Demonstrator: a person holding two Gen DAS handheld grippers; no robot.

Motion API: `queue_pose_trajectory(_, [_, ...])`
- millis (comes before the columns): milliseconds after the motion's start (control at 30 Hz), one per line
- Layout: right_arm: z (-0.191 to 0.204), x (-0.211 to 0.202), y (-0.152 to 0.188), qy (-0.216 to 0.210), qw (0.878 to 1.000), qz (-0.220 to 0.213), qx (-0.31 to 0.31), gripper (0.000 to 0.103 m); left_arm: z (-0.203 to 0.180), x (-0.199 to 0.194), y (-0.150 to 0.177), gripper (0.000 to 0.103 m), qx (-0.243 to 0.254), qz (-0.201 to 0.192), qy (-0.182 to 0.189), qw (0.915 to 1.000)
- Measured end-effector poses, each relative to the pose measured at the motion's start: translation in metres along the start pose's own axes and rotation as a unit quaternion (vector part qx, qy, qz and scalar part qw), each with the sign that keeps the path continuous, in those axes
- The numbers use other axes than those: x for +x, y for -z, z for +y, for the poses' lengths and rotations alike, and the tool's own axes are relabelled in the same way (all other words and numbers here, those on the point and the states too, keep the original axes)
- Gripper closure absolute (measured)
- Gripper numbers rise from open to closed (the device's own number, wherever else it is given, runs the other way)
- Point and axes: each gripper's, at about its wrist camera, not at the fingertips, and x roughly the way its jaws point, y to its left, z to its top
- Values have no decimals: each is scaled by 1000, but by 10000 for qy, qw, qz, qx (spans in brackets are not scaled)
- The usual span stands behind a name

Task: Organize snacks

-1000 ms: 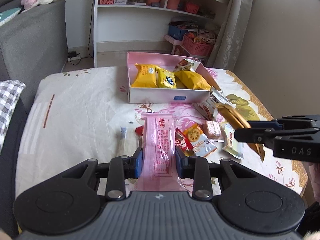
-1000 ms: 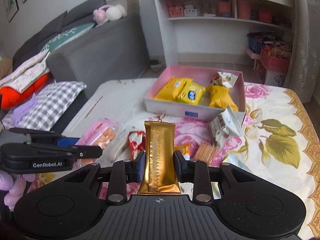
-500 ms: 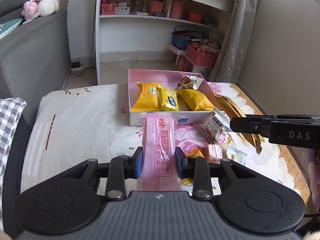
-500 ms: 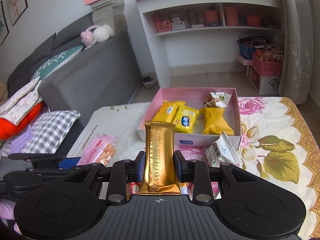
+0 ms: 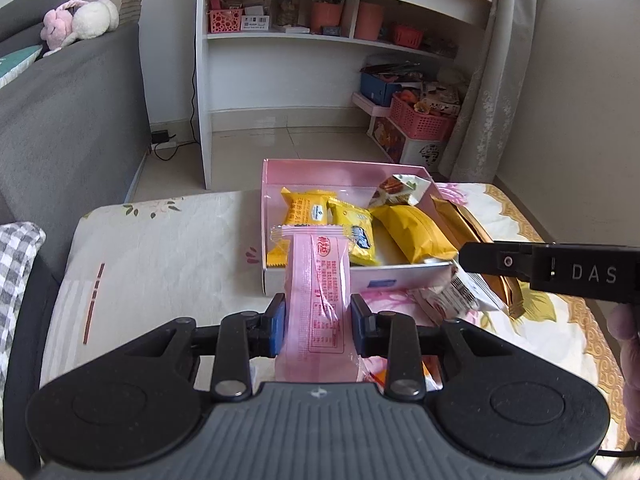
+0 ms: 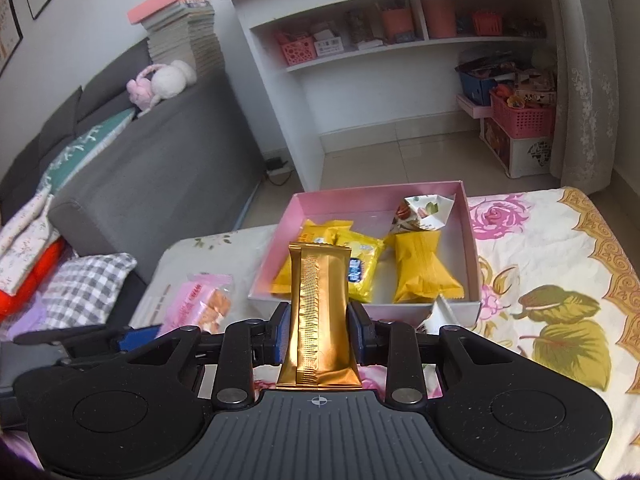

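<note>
My left gripper (image 5: 318, 318) is shut on a pink snack packet (image 5: 318, 292), held above the table just short of the pink box (image 5: 340, 168). My right gripper (image 6: 319, 334) is shut on a gold snack bar (image 6: 318, 300), held near the box's (image 6: 376, 196) front wall. The box holds several yellow packets (image 5: 412, 234) and a white folded packet (image 6: 424, 210). In the left wrist view the right gripper (image 5: 476, 258) and the gold bar (image 5: 460, 216) sit over the box's right side. The pink packet (image 6: 202, 304) also shows in the right wrist view.
A floral cloth (image 6: 552, 280) covers the table. A white striped packet (image 5: 460, 296) lies by the box's front right corner. A grey sofa (image 6: 160, 168) stands left with a checked cushion (image 6: 88, 284). A white shelf unit (image 5: 320, 60) stands behind.
Both grippers have risen and moved forward toward the pink box with their packets. The loose snacks on the cloth have dropped out of view below the left gripper.
</note>
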Motion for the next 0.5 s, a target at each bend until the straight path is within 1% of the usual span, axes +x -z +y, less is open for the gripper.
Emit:
queue_pose_trajectory(67, [-4, 9, -5, 56, 10000, 26, 4, 74, -1, 10, -5, 74, 22, 7, -28, 10000])
queue_pose_trajectory(233, [-16, 36, -17, 5, 9999, 29, 149, 73, -1, 35, -15, 74, 32, -51, -49, 10000])
queue_pose_trajectory(500, [-34, 79, -23, -103, 9993, -12, 370, 73, -2, 79, -36, 74, 87, -175, -111, 9997])
